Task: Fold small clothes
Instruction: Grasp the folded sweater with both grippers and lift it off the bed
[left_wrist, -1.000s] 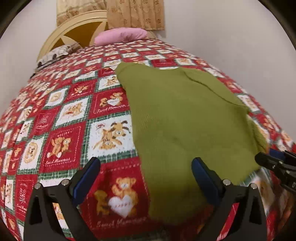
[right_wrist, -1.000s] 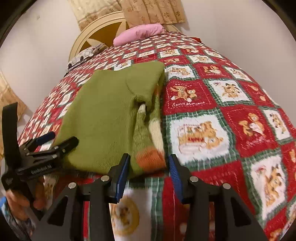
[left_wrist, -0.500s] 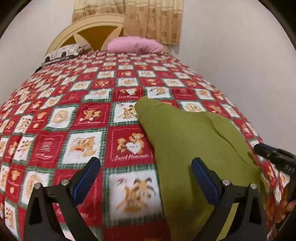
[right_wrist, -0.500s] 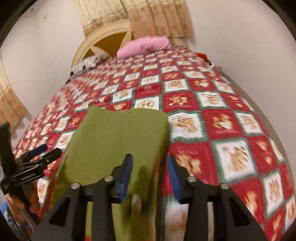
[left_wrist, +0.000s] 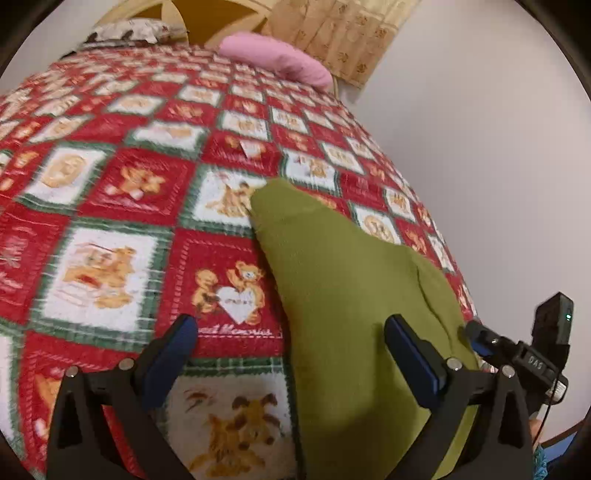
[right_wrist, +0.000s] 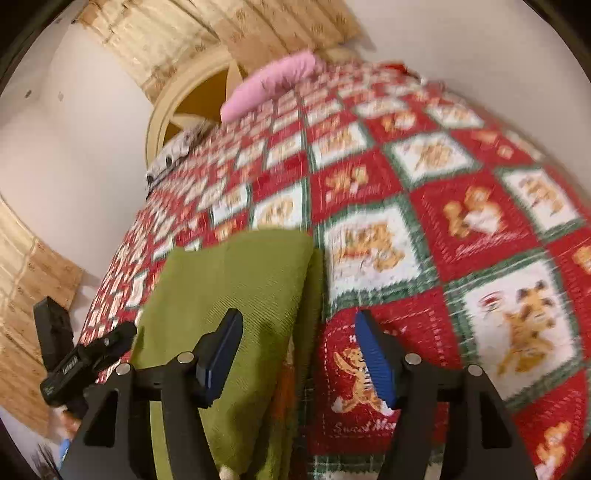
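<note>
R gripper (right_wrist: 299, 354) just opened, sweater (right_wrist: 236, 295) edge between jaws, unpinched; L gripper (left_wrist: 288, 354) wide, empty.

Left gripper (left_wrist: 291, 354), right gripper (right_wrist: 299, 354): black frames, blue pads, silver screws.

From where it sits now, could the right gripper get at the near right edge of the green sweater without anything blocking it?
Probably yes. The right gripper has just been opening and its jaws straddle the edge of the green sweater, pads apart. Nothing lies between it and the cloth; the left gripper sits off the sweater's far side.
</note>
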